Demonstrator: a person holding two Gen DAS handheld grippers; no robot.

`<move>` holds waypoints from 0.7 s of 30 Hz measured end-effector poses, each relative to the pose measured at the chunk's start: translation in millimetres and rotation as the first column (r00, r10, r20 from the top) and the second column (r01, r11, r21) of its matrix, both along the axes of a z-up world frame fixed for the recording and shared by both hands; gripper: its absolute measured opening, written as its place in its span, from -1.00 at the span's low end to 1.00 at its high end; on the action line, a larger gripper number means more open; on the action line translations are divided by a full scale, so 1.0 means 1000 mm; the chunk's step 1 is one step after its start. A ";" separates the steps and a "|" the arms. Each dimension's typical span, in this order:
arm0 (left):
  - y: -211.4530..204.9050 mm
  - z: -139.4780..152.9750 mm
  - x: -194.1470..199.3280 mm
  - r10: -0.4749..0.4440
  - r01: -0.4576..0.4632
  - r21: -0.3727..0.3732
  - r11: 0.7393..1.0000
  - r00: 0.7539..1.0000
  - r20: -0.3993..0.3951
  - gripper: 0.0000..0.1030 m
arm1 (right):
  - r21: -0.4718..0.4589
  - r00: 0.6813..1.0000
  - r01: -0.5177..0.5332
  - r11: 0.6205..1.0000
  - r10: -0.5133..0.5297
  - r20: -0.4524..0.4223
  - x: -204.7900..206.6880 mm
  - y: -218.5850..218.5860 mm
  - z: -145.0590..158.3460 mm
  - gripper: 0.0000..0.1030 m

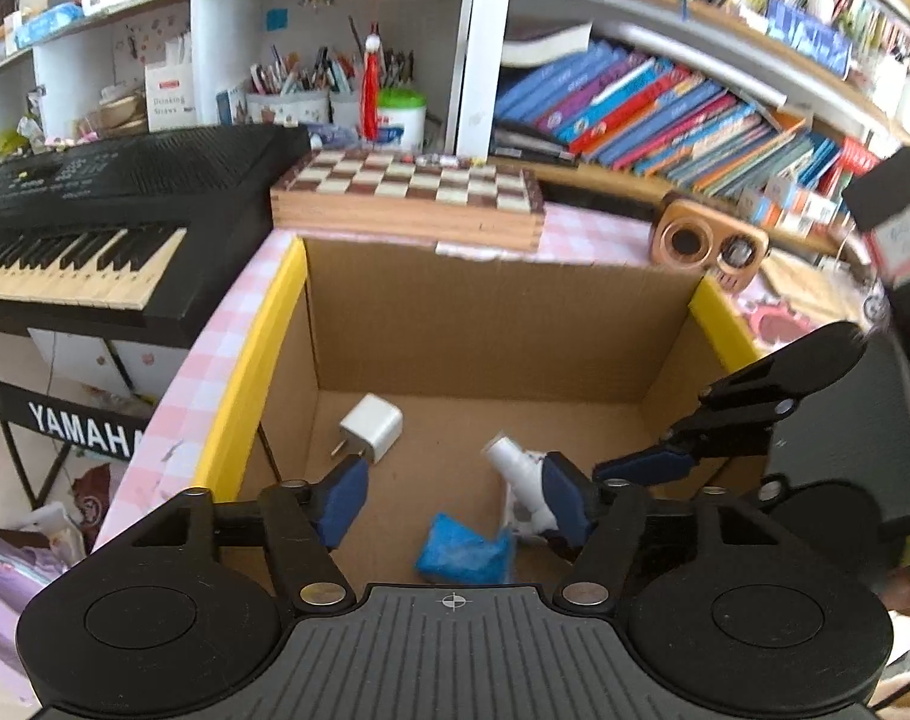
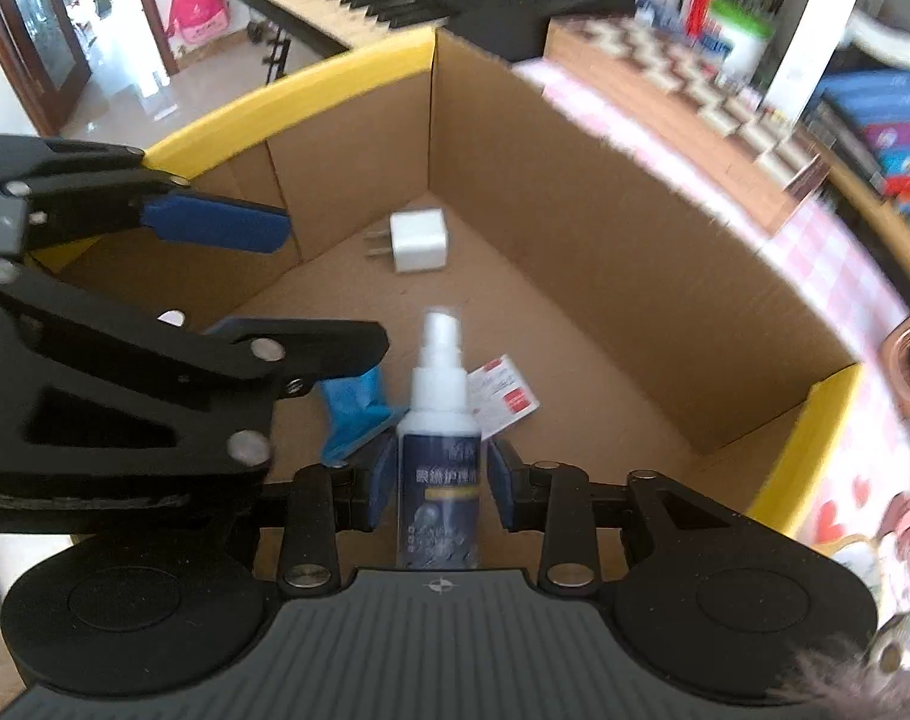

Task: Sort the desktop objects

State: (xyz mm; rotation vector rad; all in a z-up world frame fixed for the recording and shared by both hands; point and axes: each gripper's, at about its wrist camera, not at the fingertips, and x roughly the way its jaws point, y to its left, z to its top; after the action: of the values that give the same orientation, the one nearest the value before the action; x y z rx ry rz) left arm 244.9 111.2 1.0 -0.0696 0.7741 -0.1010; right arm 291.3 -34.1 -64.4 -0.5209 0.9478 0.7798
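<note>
A cardboard box with yellow-taped rims (image 1: 257,354) (image 2: 287,102) stands on the pink checked table. Inside lie a white charger plug (image 1: 372,427) (image 2: 417,240), a blue cloth (image 1: 463,552) (image 2: 356,411) and a small red-and-white packet (image 2: 502,393). My right gripper (image 2: 438,480) is shut on a white spray bottle with a dark label (image 2: 437,456) (image 1: 523,480), held over the box. My left gripper (image 1: 455,498) is open and empty above the box; it shows at the left in the right wrist view (image 2: 215,276).
A black Yamaha keyboard (image 1: 83,228) stands left of the box. A wooden chessboard case (image 1: 407,192) lies behind it. A small wooden speaker (image 1: 709,246) sits at the back right. Shelves with books (image 1: 664,114) and pen cups (image 1: 287,102) rise behind.
</note>
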 end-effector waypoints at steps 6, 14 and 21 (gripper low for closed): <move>-0.003 0.021 -0.017 -0.009 0.010 -0.008 1.000 0.997 0.074 0.42 | 0.061 0.996 0.052 0.997 -0.057 0.073 -0.008 -0.013 0.016 -0.23; -0.007 0.040 -0.049 0.001 0.000 -0.010 1.000 0.990 0.143 0.42 | 0.137 0.976 0.110 0.984 -0.133 0.173 -0.043 -0.036 0.045 -0.16; -0.009 0.051 -0.078 0.033 -0.036 0.011 0.999 0.982 0.188 0.50 | 0.274 0.932 0.198 0.941 -0.267 0.245 -0.078 -0.065 0.065 -0.16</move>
State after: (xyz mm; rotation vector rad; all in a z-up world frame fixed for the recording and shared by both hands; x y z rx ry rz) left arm 166.7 102.5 52.3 -0.0590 0.5842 -0.0679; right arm 213.4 -99.1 0.9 -0.2838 0.6253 0.5774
